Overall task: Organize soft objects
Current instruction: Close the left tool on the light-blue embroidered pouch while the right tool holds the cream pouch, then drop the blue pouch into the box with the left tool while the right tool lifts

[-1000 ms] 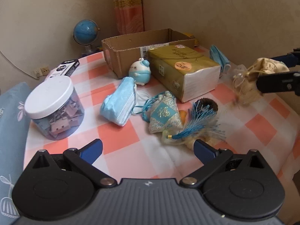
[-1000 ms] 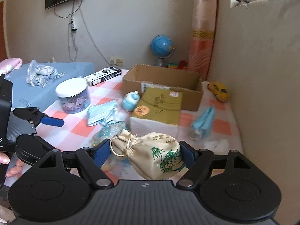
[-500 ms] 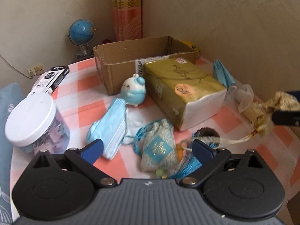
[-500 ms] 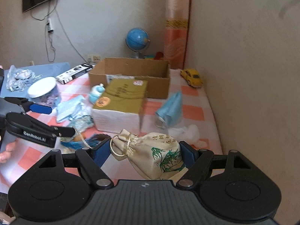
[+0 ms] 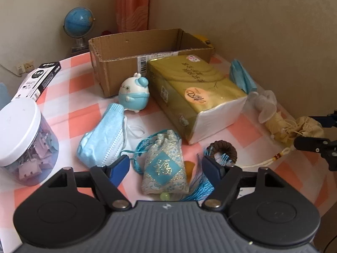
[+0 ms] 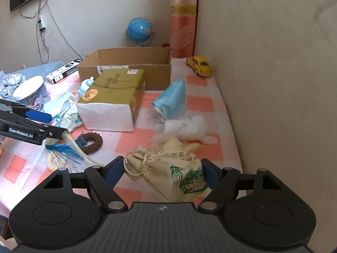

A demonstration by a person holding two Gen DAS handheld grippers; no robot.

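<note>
My right gripper [image 6: 163,171] is shut on a cream drawstring pouch [image 6: 174,171] with a green bamboo print, low over the table's right side; the pouch also shows in the left wrist view [image 5: 301,129]. My left gripper [image 5: 166,166] is open and straddles a blue-and-white brocade sachet [image 5: 164,168] lying on the checked tablecloth, its fingers at either side. A blue tassel with a brown braided ring [image 5: 223,150] lies just to the right. A blue face mask [image 5: 105,135] lies to the left. The open cardboard box [image 5: 147,48] stands at the back.
A gold tissue pack [image 5: 195,97], a blue-and-white toy figure [image 5: 133,96], a white-lidded jar [image 5: 23,141] and a black-and-white carton [image 5: 39,79] stand around. A second mask [image 6: 172,99], white stuffing [image 6: 187,127], a yellow toy car [image 6: 200,65] and a globe [image 6: 140,29] lie near the wall.
My left gripper has moved forward and down until its fingers straddle the brocade sachet. My right gripper has carried the cream pouch to the right and lower, near the table.
</note>
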